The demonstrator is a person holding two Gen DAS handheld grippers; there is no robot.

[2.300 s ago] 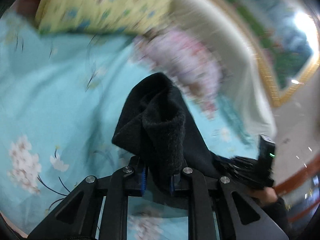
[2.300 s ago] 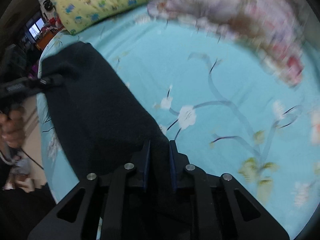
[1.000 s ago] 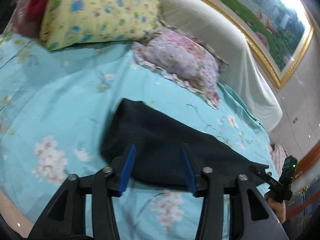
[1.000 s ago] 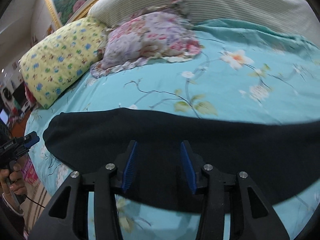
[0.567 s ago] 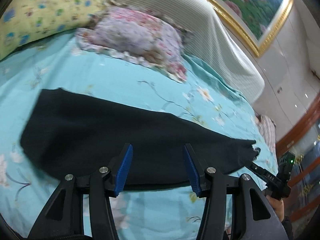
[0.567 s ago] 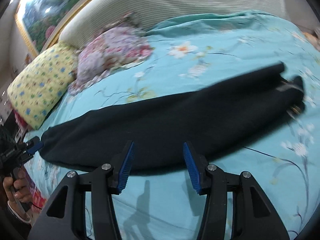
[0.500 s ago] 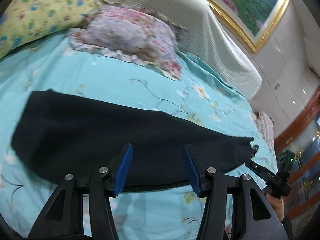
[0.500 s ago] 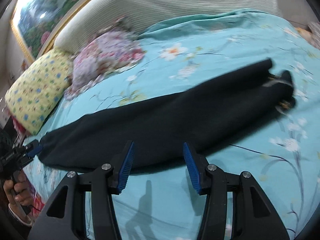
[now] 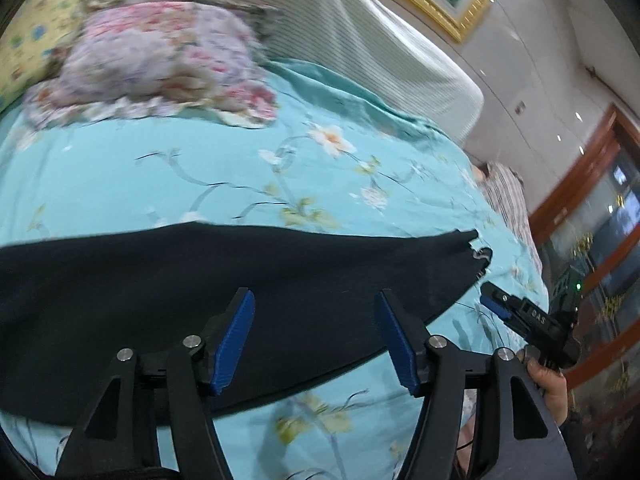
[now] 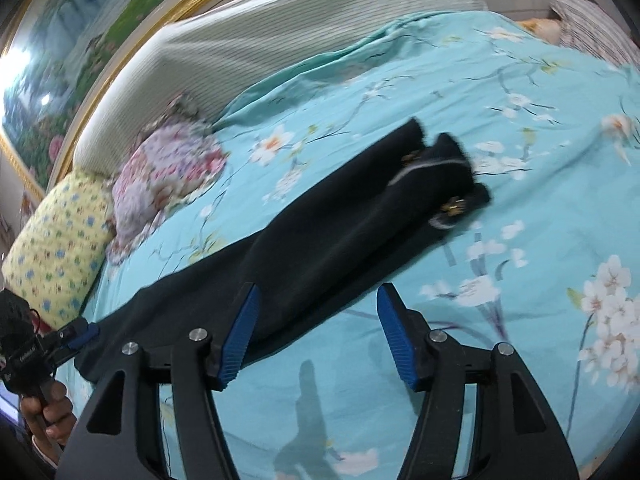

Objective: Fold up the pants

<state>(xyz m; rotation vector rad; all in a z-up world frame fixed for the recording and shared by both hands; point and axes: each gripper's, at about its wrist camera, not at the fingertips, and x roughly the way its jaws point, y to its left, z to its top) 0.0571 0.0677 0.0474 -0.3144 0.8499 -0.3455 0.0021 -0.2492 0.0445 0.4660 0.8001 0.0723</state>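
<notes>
The long black fleece pants [image 9: 240, 288] lie stretched out flat across the bed's turquoise flower-printed sheet [image 9: 120, 176], one narrow end reaching toward the pink floral pillow [image 10: 168, 172] and yellow patterned pillow [image 10: 56, 248] side, the other end with its pale trim [image 10: 436, 172] out toward the far edge. The left gripper [image 9: 316, 336] hovers over the middle of the pants with its blue-padded fingers [image 9: 234, 336] spread wide and holding nothing. The right gripper [image 10: 316, 336] hangs just beside the near edge of the pants, its fingers [image 10: 394, 338] likewise wide apart and empty.
</notes>
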